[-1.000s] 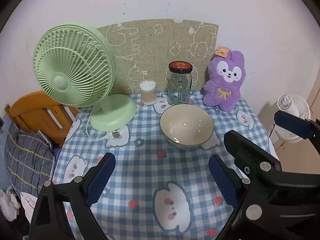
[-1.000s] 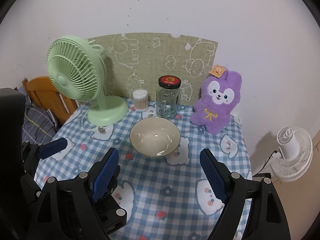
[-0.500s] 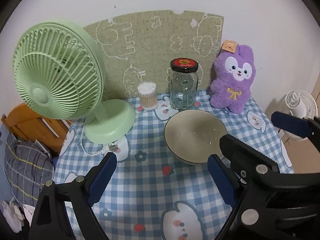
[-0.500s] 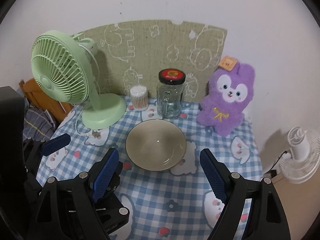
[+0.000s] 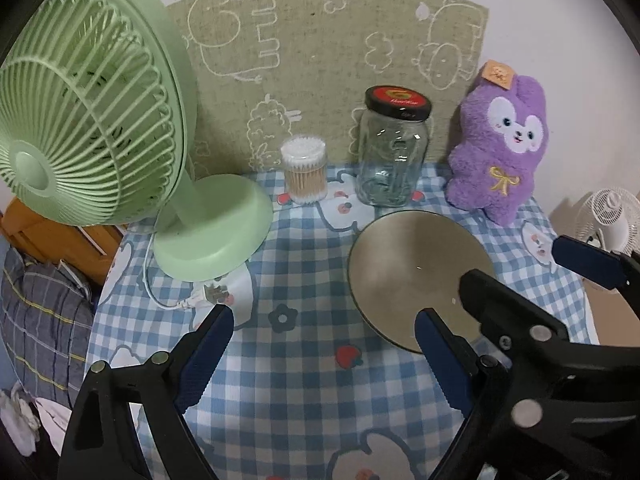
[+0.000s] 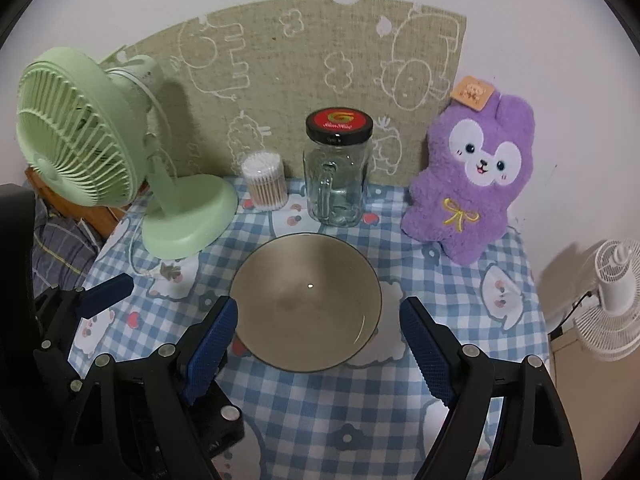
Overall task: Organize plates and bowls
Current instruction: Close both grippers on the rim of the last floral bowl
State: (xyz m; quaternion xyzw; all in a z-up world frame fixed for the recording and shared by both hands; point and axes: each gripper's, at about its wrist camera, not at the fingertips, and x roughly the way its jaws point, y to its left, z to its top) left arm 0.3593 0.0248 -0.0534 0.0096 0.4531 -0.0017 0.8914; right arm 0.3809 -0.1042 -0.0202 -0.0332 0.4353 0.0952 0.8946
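Bowl (image 6: 306, 304): upright on checked tablecloth (image 6: 320, 420), centre, just in front of glass jar (image 6: 338, 184).
R gripper (image 6: 316, 344): jaws apart, empty, straddling bowl, not touching.
L gripper (image 5: 320, 360): jaws closing a bit, nothing btwn; bowl at its right.
Tip: R shd pinch one rim wall, not whole bowl; keep clear of jar.
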